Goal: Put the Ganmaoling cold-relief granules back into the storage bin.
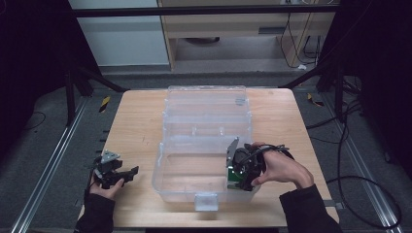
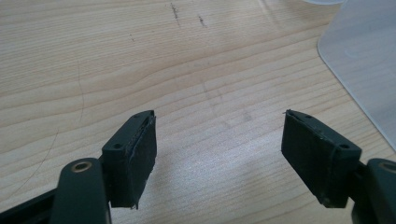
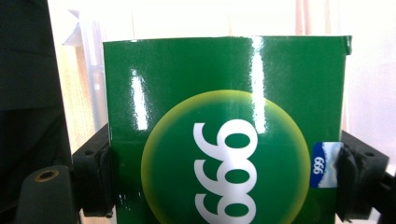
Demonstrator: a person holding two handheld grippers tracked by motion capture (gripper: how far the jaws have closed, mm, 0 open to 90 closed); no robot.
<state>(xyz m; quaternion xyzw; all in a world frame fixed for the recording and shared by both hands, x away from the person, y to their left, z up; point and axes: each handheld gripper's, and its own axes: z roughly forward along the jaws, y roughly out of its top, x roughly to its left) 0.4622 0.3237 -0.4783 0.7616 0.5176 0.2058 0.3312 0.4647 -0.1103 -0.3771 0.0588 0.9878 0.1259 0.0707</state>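
Note:
A clear plastic box [image 1: 170, 182] with its lid [image 1: 206, 104] laid open behind it stands in the middle of the wooden table [image 1: 141, 121]. My right gripper [image 1: 237, 177] is at the box's right front corner, shut on a green carton [image 3: 226, 140] printed with white "999" on a yellow-green disc. Its pads [image 3: 95, 175] press the carton's two sides. The carton's green edge [image 1: 233, 178] shows inside the box. My left gripper [image 1: 127, 174] rests low over the table left of the box, open, with bare wood between its pads [image 2: 135, 154].
The box's clear corner [image 2: 364, 60] lies at the right of the left gripper view. A latch tab [image 1: 206, 200] sticks out of the box's front wall. Dark floor, metal rails and cables surround the table; a cabinet stands beyond the far edge.

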